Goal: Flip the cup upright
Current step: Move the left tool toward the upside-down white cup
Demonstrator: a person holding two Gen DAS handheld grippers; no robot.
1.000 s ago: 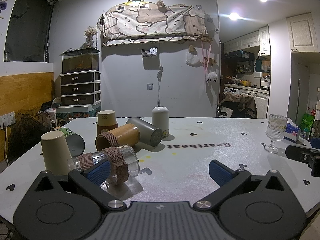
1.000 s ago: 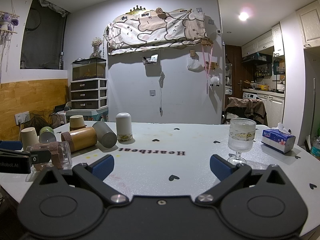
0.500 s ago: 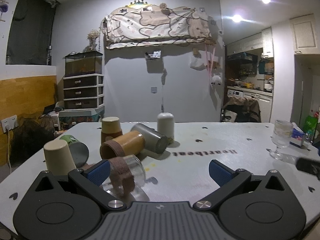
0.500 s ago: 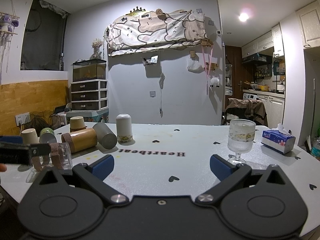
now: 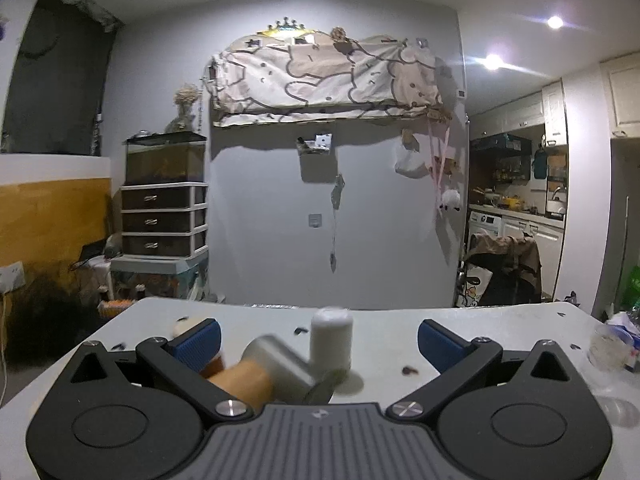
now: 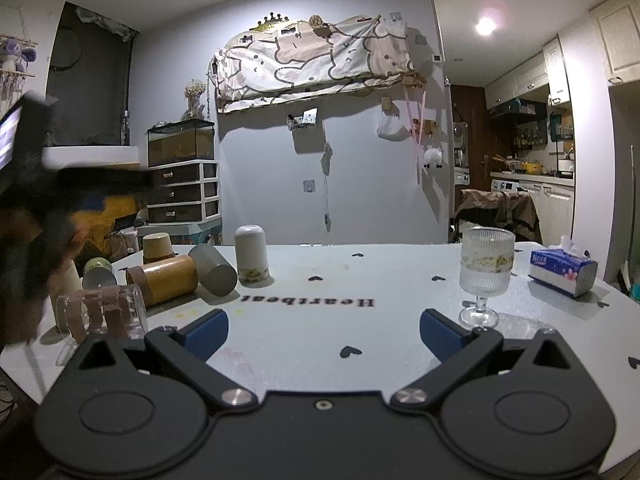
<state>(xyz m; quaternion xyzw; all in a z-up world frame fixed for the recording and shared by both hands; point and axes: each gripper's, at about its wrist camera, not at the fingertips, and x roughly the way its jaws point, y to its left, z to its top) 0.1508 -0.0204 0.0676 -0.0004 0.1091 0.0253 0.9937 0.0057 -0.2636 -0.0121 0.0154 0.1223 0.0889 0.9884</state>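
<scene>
Several cups crowd the left of the white table point(image 6: 320, 320). A clear glass cup with brown bands point(image 6: 105, 314) lies on its side at the front left. A wooden cup point(image 6: 166, 282) and a grey cup point(image 6: 214, 270) also lie on their sides; they show blurred in the left wrist view, the wooden cup point(image 5: 244, 380) and the grey cup point(image 5: 280, 368). A white cup point(image 6: 251, 254) stands mouth down; it also shows in the left wrist view point(image 5: 332, 340). My left gripper point(image 5: 319, 342) is open, raised above the cups. My right gripper point(image 6: 324, 330) is open and empty over the table's front.
A stemmed ribbed glass point(image 6: 485, 274) stands upright at the right, with a tissue box point(image 6: 564, 272) beyond it. A brown cup point(image 6: 157, 246), a green cup point(image 6: 98, 274) and a cream cup point(image 6: 66, 292) sit at the far left. The left gripper's body point(image 6: 36, 216) is blurred at the left edge.
My left gripper has lifted up and away from the banded glass cup, open and empty. The cups now sit low in its view. The right gripper has not moved.
</scene>
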